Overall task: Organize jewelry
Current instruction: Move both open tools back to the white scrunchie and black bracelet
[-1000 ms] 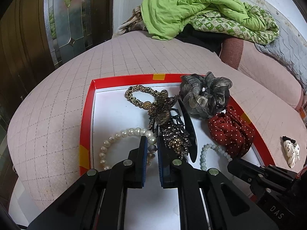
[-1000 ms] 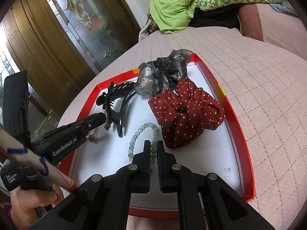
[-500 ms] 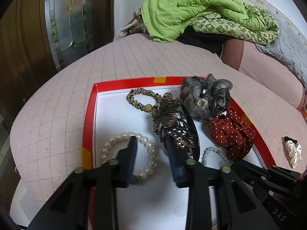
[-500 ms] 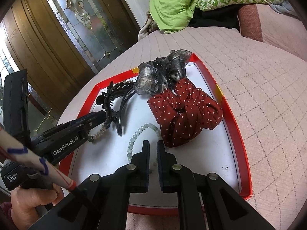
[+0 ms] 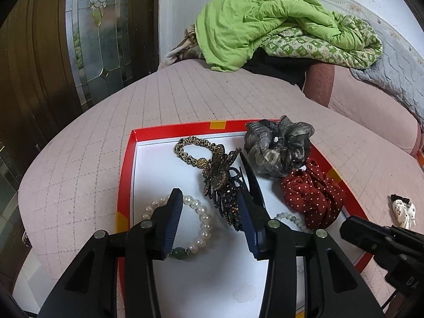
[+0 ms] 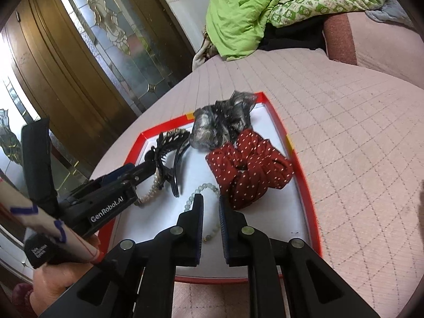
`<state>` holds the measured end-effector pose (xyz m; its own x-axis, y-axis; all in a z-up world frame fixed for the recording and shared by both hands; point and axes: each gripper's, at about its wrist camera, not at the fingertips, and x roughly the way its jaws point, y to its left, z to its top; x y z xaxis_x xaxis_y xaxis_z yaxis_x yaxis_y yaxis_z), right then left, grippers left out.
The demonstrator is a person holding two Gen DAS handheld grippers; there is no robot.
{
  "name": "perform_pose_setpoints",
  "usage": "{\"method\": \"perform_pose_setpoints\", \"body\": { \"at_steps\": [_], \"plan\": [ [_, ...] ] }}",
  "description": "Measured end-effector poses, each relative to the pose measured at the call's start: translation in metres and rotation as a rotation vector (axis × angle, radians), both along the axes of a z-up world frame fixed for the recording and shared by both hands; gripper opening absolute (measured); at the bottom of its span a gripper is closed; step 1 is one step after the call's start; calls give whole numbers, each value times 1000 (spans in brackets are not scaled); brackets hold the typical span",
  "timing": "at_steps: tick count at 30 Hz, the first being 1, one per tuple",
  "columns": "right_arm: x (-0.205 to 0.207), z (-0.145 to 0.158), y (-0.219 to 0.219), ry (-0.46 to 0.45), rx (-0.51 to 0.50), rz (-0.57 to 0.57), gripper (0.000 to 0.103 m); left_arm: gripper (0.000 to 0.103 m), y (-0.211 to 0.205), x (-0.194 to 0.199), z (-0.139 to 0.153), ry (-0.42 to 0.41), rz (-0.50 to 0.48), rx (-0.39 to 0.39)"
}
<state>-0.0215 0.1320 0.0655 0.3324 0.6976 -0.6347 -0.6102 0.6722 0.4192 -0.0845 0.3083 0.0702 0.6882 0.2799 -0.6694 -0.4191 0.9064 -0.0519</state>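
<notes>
A red-rimmed white tray lies on the pink quilted bed. In it are a pearl bracelet, a leopard hair tie, a dark jewelled claw clip, a grey scrunchie, a red dotted scrunchie and a pale green bead bracelet. My left gripper is open and empty above the pearl bracelet. My right gripper hovers over the green bead bracelet with its jaws a narrow gap apart, holding nothing.
A white dotted bow clip lies on the bed right of the tray. Green bedding is piled at the back. A glass-panelled wooden door stands to the left. The left gripper's body reaches over the tray's left side.
My left gripper opened wide, let go of the pearl bracelet and drew back. My right gripper pulled back a little and its jaws parted slightly.
</notes>
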Motion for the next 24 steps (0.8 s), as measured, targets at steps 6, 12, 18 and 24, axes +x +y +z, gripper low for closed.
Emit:
{"method": "perform_pose_setpoints", "body": {
  "at_steps": [6, 12, 18, 24],
  "plan": [
    [2, 3, -9, 19, 20, -16, 14, 47, -6, 1, 2, -7, -5, 17],
    [1, 7, -13, 14, 29, -21, 14, 50, -15, 3, 5, -18, -14, 36],
    [6, 14, -30, 15, 48, -59, 17, 50, -27, 3, 10, -40, -31, 58],
    [20, 24, -78, 34, 93, -165, 18, 51, -56, -3, 23, -118, -90, 113]
  ]
}}
